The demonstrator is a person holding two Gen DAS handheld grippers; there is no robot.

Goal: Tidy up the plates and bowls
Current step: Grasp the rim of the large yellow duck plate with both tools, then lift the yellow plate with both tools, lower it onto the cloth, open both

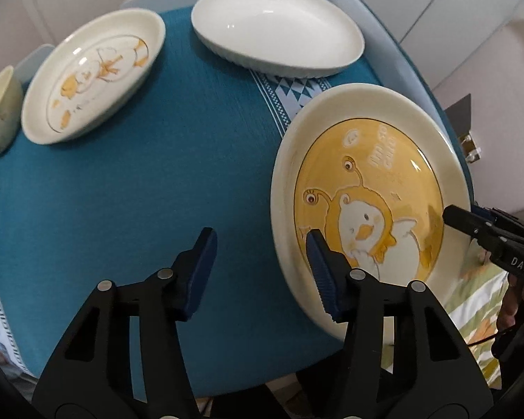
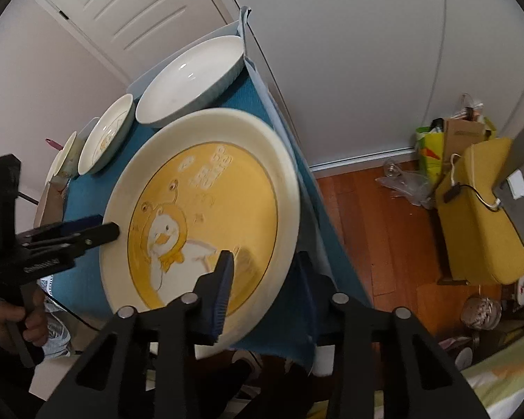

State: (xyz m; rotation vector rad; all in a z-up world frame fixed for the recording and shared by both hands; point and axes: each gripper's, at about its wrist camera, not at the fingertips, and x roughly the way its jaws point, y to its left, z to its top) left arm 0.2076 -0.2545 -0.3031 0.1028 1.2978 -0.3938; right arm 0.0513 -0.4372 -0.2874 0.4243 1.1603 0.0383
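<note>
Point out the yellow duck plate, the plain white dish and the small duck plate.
yellow duck plate (image 1: 366, 188), left wrist view, yellow centre.
plain white dish (image 1: 276, 31), left wrist view, inner bottom.
small duck plate (image 1: 94, 73), left wrist view, inner bottom.

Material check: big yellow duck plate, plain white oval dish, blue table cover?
Yellow duck plate: looks like glazed ceramic, with glossy highlights over the printed picture; melamine can't be excluded. White oval dish: likely glazed ceramic or porcelain, with sharp bright reflections and a ribbed outer wall. Blue tablecloth: woven fabric, matte, fine thread lines, patterned woven band.
</note>
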